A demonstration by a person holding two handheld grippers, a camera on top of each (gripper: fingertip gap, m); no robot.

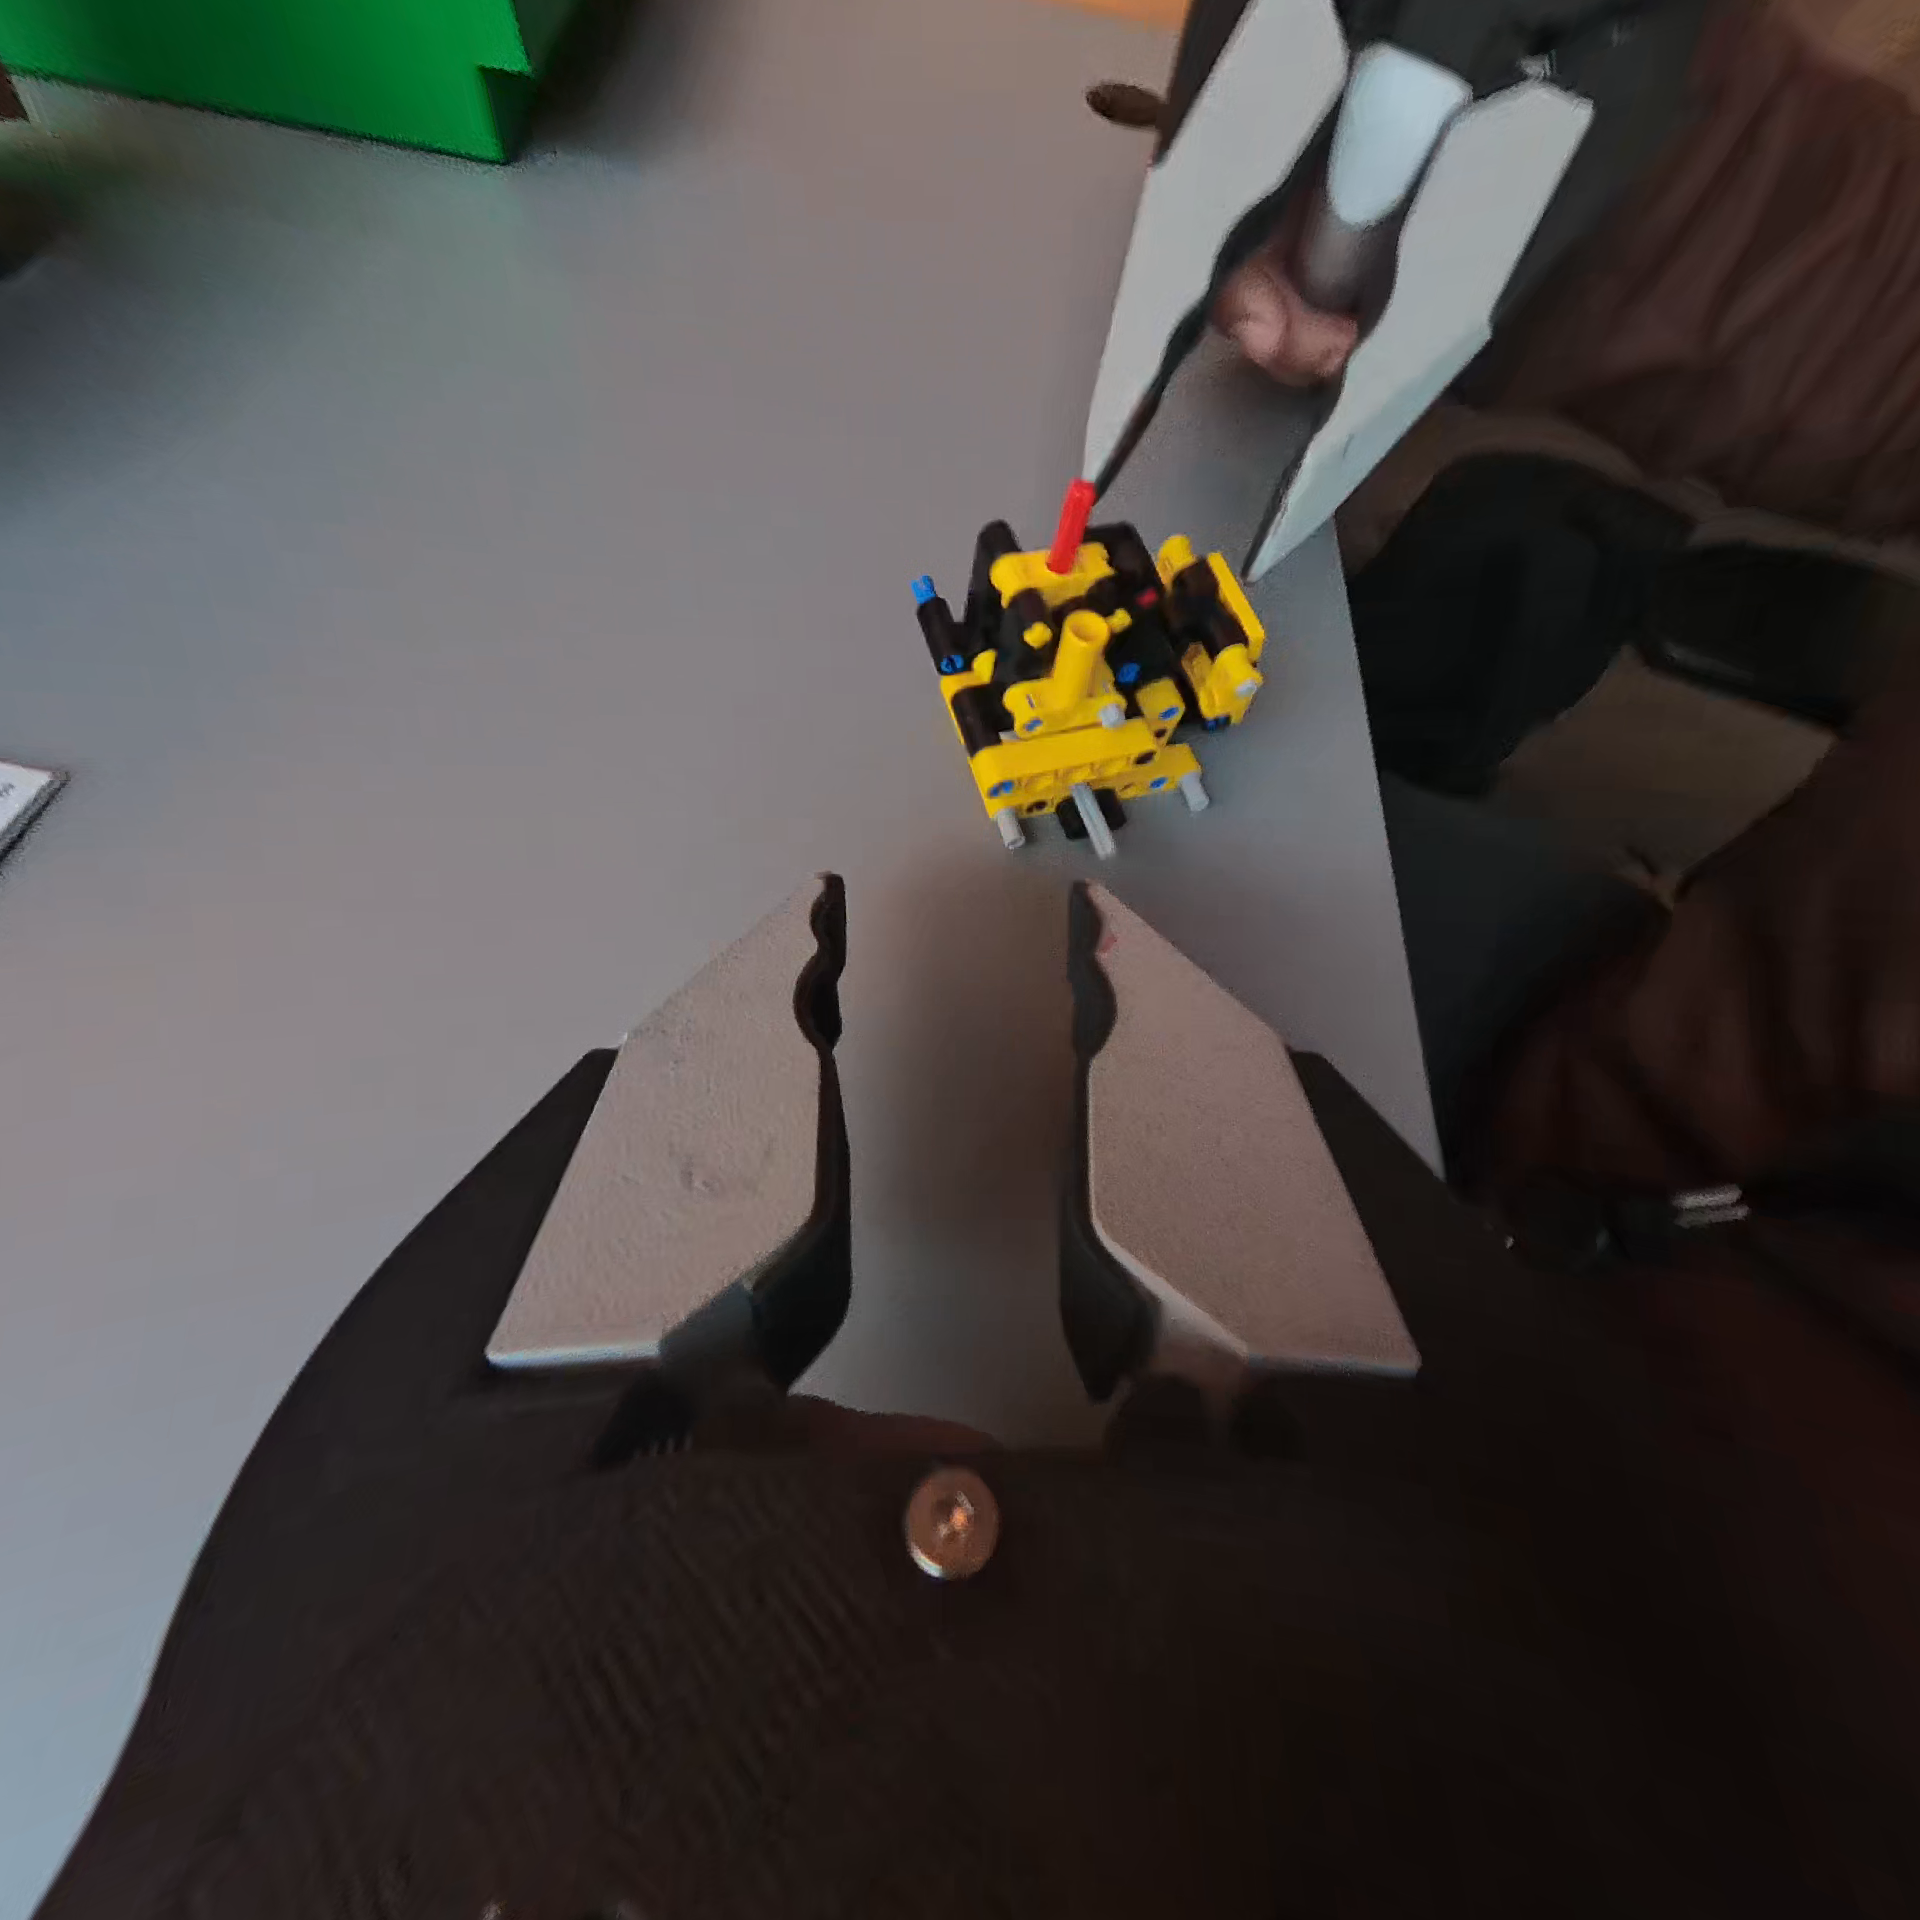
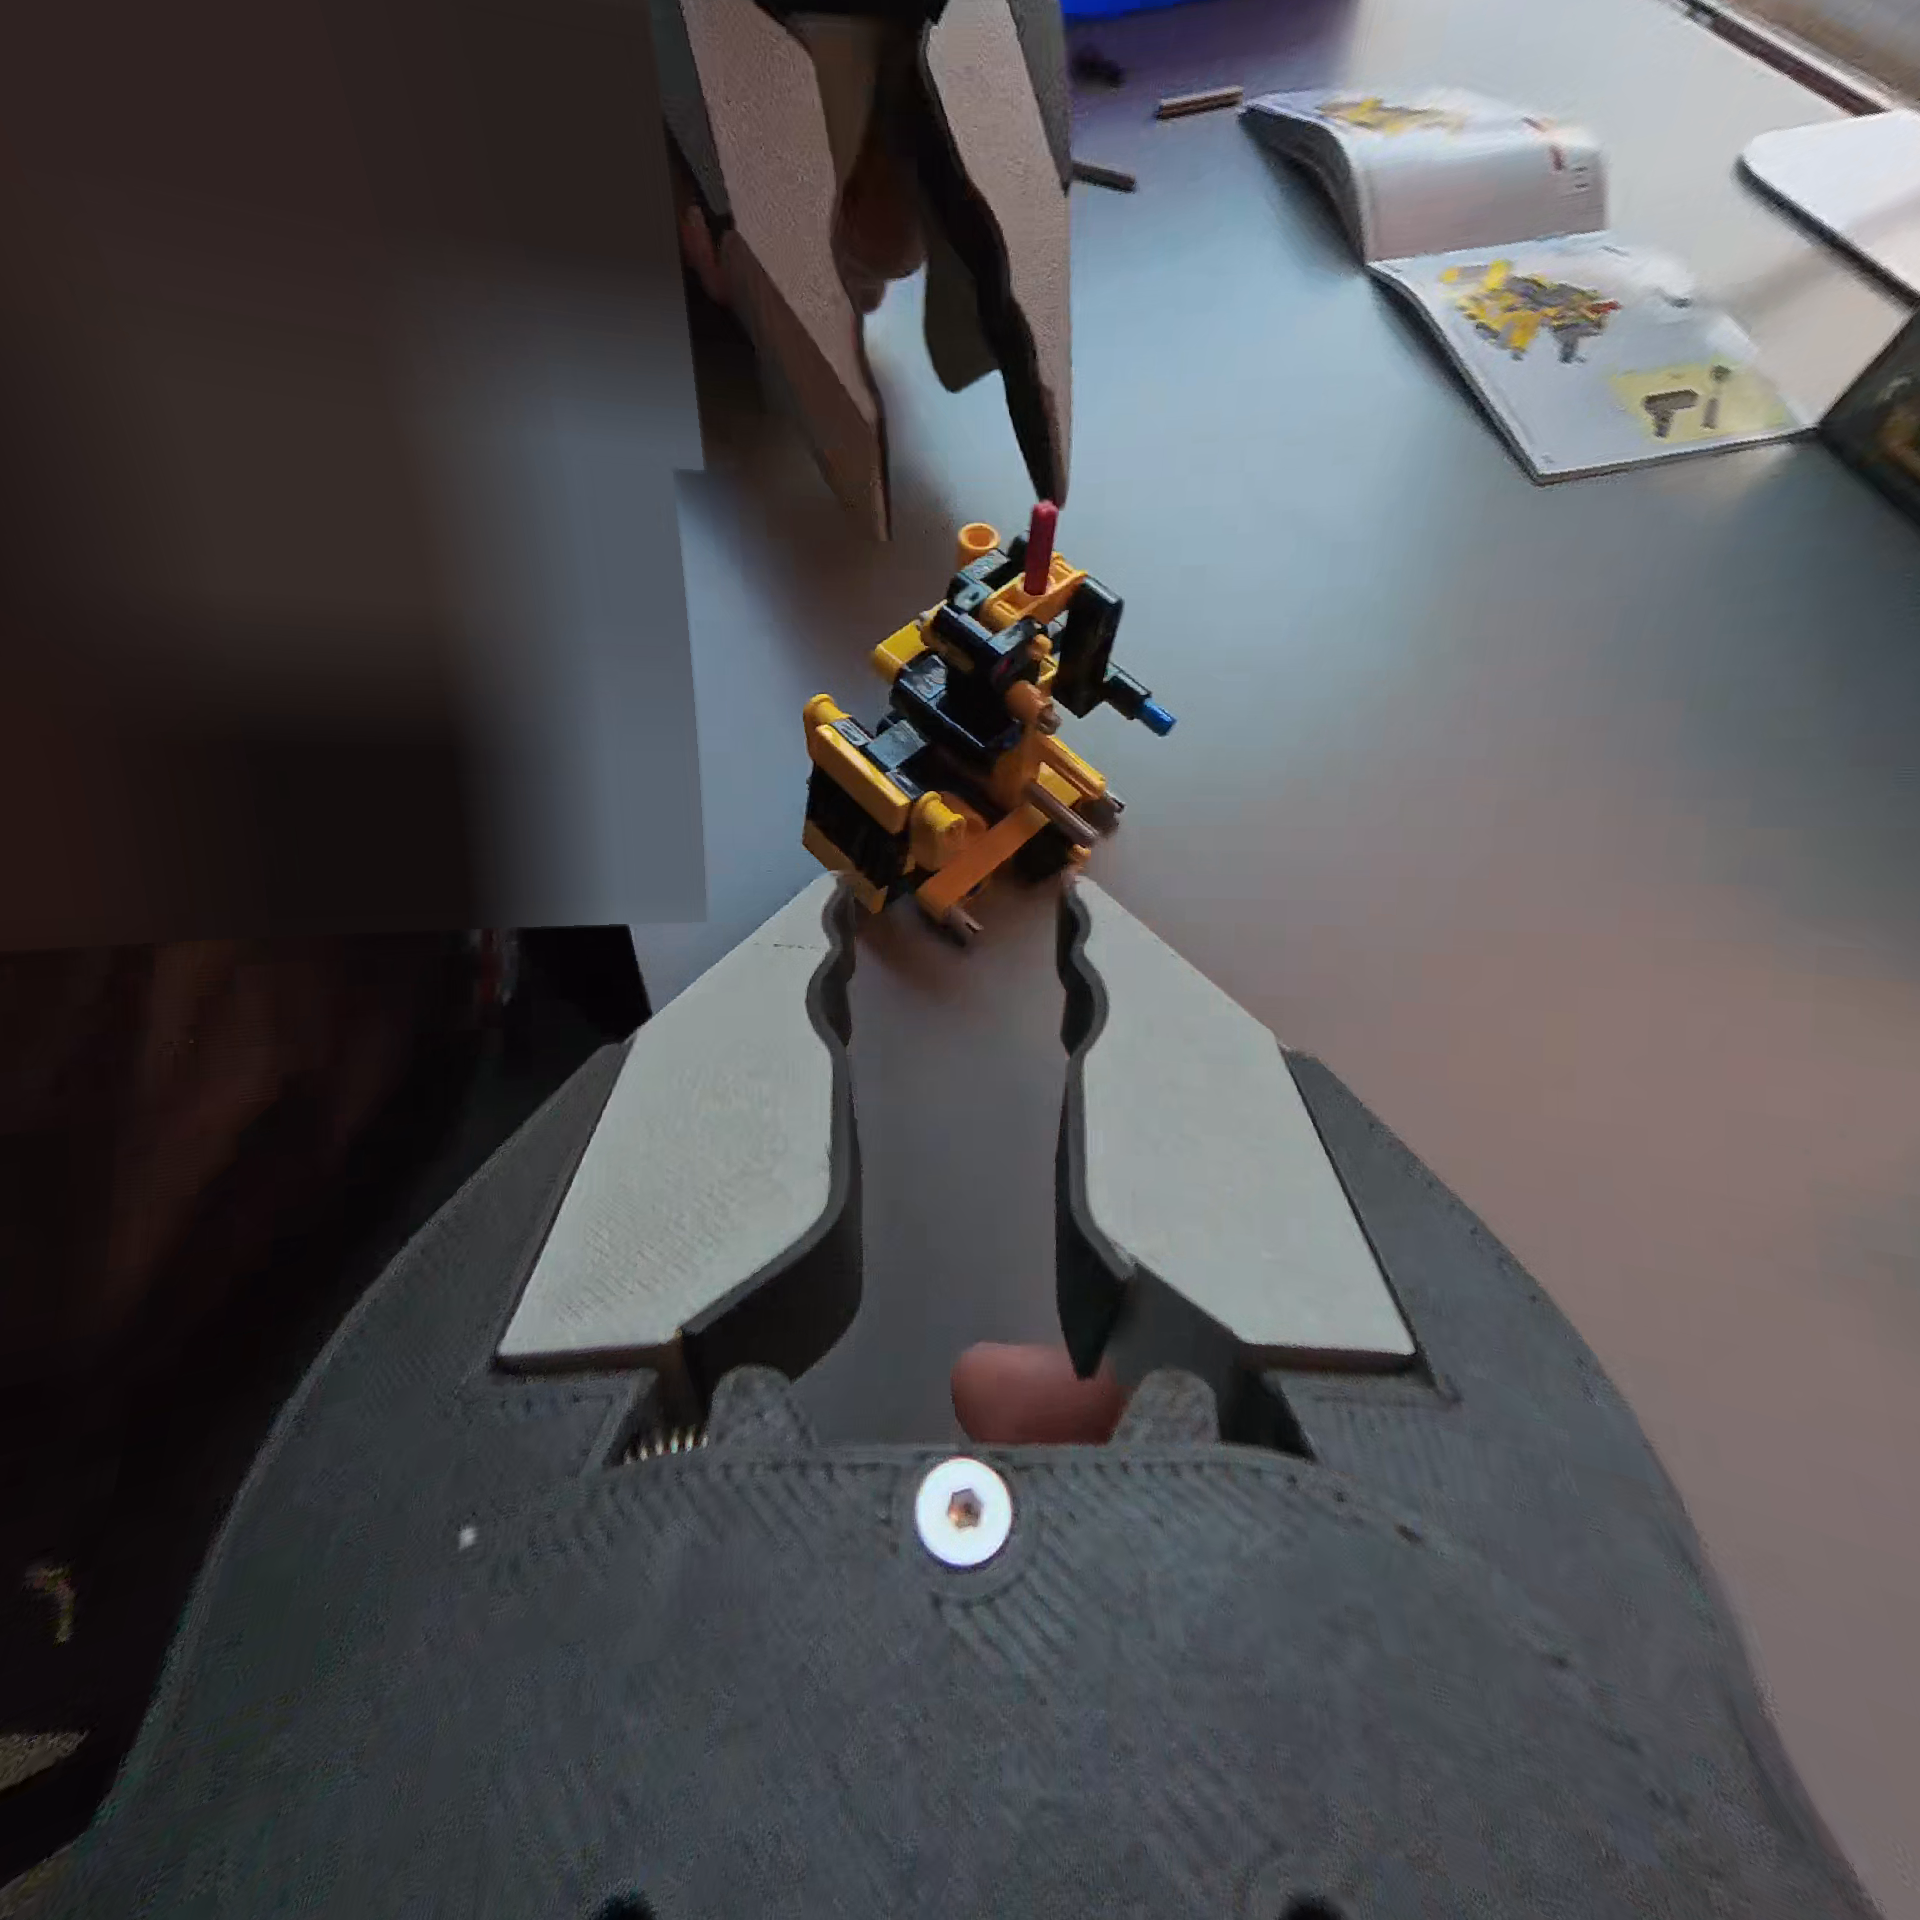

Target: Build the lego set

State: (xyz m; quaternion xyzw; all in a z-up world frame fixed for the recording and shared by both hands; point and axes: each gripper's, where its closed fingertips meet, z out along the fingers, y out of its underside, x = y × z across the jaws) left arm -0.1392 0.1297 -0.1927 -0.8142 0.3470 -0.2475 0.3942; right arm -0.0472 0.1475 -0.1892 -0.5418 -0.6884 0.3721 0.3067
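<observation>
— Two grippers, one model. From the left wrist view, what do you see?

— The left gripper (image 1: 951, 894) hangs above the grey desk (image 1: 416, 623) with its fingers parted and nothing between them. Just beyond their tips stands the yellow-and-black lego model (image 1: 1091, 675), close to the desk's edge, a red axle (image 1: 1070, 525) sticking up from its top. The right gripper (image 1: 1174, 520) comes down from the far side, fingers apart, one tip just beside the red axle's top end, the other by the model's side. A green box (image 1: 312, 62) sits well off at the back.

— And the right wrist view?

— Same model (image 2: 977, 727), right in front of the right gripper (image 2: 956, 899), whose open fingers hold nothing. The left gripper (image 2: 971, 509) hangs over it, one fingertip just above the red axle (image 2: 1039, 545); I can't tell if they touch. An open instruction booklet (image 2: 1507, 291) lies off to the side.
</observation>
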